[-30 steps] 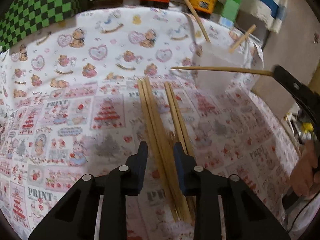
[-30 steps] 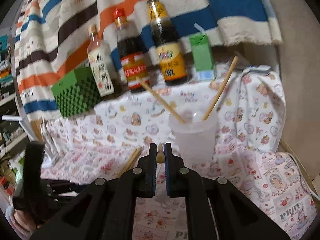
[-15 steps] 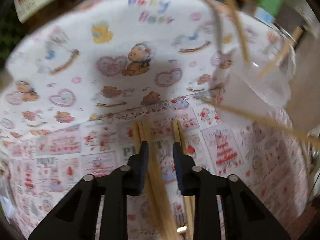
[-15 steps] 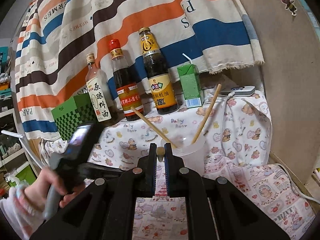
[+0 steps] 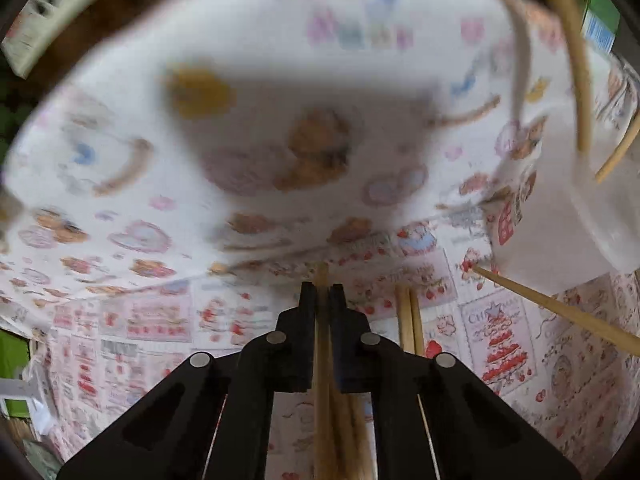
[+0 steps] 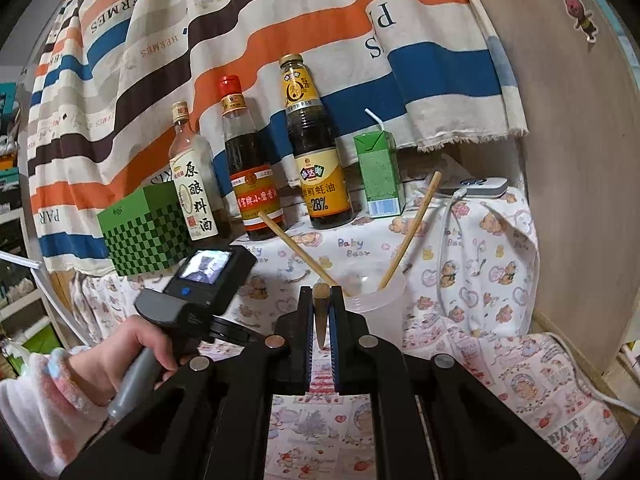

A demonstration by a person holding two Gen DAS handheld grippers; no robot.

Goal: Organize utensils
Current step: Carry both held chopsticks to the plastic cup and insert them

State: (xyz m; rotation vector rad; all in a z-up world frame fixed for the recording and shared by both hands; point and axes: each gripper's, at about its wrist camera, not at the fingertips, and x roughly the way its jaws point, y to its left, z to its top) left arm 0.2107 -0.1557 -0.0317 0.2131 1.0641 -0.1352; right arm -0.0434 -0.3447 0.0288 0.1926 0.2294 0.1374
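Left gripper (image 5: 321, 296) is pitched low over the printed tablecloth (image 5: 152, 316), jaws narrowed on a single chopstick (image 5: 322, 380) from the loose bundle lying there; two further chopsticks (image 5: 409, 322) lie just beside it to the right. The left hand (image 6: 132, 354) grips the handle, wrist level. Right gripper (image 6: 321, 300) is held above the cloth, jaws clamped on another chopstick (image 6: 320, 312), just short of the translucent cup (image 6: 378, 298). The cup holds two leaning sticks. The left view is blurred, so contact with the cloth appears likely, unconfirmed. Sauce bottles (image 6: 316, 148) stand well behind.
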